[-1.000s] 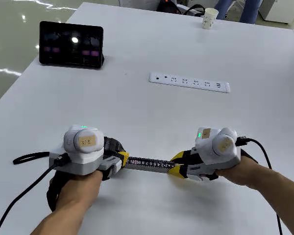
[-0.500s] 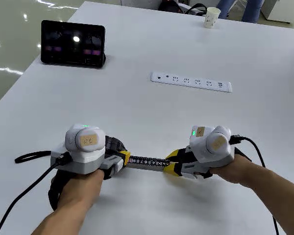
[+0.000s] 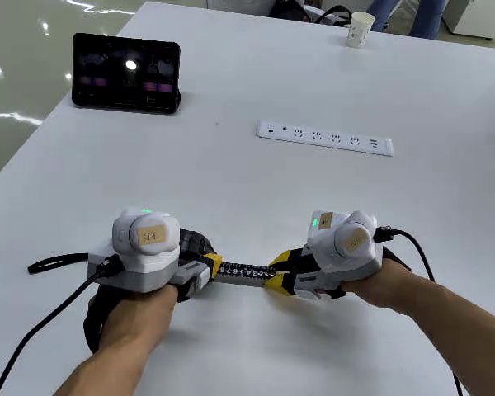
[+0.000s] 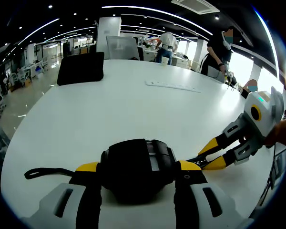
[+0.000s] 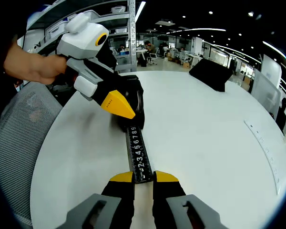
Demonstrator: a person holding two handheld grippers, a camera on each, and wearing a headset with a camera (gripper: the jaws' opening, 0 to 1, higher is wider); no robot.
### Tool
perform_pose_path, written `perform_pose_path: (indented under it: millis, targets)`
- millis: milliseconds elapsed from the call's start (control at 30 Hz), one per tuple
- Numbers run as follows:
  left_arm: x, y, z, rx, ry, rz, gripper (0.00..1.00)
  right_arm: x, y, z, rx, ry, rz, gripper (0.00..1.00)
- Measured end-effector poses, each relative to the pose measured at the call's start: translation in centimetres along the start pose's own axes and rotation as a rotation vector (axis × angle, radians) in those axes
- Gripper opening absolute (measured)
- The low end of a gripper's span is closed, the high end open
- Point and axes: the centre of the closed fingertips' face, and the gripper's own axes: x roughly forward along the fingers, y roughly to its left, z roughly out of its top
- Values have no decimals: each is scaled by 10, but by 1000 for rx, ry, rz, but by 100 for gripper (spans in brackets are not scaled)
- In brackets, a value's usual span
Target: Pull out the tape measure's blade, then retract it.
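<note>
The black tape measure [image 4: 138,155] sits between the yellow-tipped jaws of my left gripper [image 4: 139,168], which is shut on its body. In the head view that left gripper [image 3: 200,268] is at the table's near left with the tape measure case [image 3: 194,246] in it. A short length of dark blade [image 3: 243,271] with white numbers runs right to my right gripper [image 3: 274,272]. In the right gripper view the blade [image 5: 137,155] ends between the jaws of the right gripper [image 5: 143,179], shut on its tip. The case [image 5: 132,100] lies ahead.
On the white table [image 3: 256,198], a black tablet [image 3: 125,73] stands at the far left, a white power strip [image 3: 325,139] lies mid-table, and a paper cup [image 3: 360,29] stands at the far edge. The case's black strap [image 3: 54,264] trails left. Cables hang from both grippers.
My right gripper has moved left toward the left one with the blade's tip in it. The length of blade showing has shortened. The left gripper has held its place.
</note>
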Motion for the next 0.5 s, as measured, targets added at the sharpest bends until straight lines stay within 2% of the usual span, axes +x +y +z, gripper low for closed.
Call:
perform_pose_path:
  millis: [500]
  targets:
    - [0, 0, 0, -4, 1, -5, 57, 15, 4, 13, -7, -12, 11, 11]
